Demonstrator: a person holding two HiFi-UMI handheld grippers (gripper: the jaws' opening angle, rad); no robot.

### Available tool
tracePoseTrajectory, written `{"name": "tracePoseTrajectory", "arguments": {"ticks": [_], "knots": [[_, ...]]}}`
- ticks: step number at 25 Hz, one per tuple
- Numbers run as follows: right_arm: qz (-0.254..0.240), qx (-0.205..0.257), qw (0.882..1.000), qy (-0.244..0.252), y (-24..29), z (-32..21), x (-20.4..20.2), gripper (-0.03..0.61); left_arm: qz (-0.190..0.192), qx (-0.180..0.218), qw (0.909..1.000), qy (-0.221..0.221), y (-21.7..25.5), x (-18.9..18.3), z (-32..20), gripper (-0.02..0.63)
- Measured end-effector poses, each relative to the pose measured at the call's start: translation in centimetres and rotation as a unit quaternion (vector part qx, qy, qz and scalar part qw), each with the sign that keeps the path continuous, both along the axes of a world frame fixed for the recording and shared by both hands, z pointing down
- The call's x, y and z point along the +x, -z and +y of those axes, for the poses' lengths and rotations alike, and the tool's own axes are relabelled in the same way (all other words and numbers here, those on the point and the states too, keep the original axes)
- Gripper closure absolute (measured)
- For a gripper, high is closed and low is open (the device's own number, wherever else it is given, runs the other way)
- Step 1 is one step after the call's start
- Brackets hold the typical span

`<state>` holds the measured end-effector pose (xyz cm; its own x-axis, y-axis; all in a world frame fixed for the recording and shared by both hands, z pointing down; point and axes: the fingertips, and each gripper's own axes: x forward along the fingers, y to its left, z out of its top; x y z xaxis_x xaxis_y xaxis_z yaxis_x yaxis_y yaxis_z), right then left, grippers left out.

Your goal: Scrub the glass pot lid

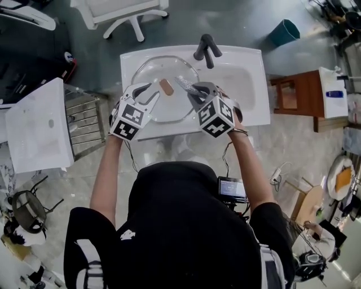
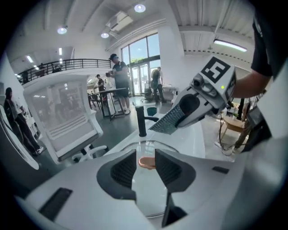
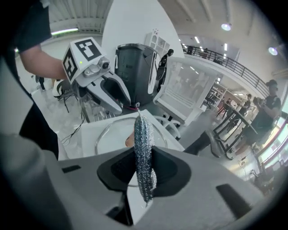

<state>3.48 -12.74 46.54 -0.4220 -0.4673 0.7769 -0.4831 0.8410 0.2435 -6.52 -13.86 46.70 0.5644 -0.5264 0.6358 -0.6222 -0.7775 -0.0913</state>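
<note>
Jaws at right pinch scourer [image 3: 144, 134]; lid [image 1: 158, 68] part-hidden.

Your left gripper [image 2: 145, 155] has its jaws slightly apart, gripping nothing. Through the gap you see the glass lid [image 2: 145, 191] and its copper knob [image 2: 146, 162], over a white sink [image 2: 200, 134]. At upper right, your right gripper [image 2: 179, 115] clamps a mesh scrubber [image 2: 165, 124].

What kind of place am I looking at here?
Probably a large open workshop or lab hall, not a home kitchen: a standalone white sink sits near an office chair, with a railed mezzanine and tall glass doors beyond.
</note>
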Motion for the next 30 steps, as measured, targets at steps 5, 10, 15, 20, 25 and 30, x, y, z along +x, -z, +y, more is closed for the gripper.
{"name": "tracePoseTrajectory", "arguments": {"ticks": [5, 10, 15, 20, 25, 30], "knots": [[-0.072, 0.051, 0.995, -0.044, 6.6, -1.5, -1.0, 0.502, 0.068, 0.063, 0.9949, 0.040, 7.3, -0.1, -1.3, 0.548], [-0.127, 0.113, 0.983, -0.073, 12.8, -2.2, -2.1, 0.502, 0.103, 0.118, 0.9856, 0.063, 12.9, -0.5, -1.2, 0.589], [-0.199, 0.160, 0.961, -0.107, 18.7, -1.5, -2.8, 0.503, 0.142, 0.158, 0.9745, 0.072, 18.0, -0.7, 0.4, 0.595], [-0.255, 0.213, 0.935, -0.120, 24.3, -1.6, -3.5, 0.503, 0.170, 0.207, 0.9611, 0.070, 23.2, -0.8, 0.5, 0.598], [-0.290, 0.242, 0.918, -0.118, 28.3, -0.4, -3.9, 0.503, 0.205, 0.236, 0.9478, 0.064, 27.4, -0.3, 1.9, 0.600], [-0.317, 0.266, 0.904, -0.111, 31.4, 0.4, -4.3, 0.503, 0.240, 0.259, 0.9335, 0.062, 30.3, -0.3, 3.0, 0.600]]}}
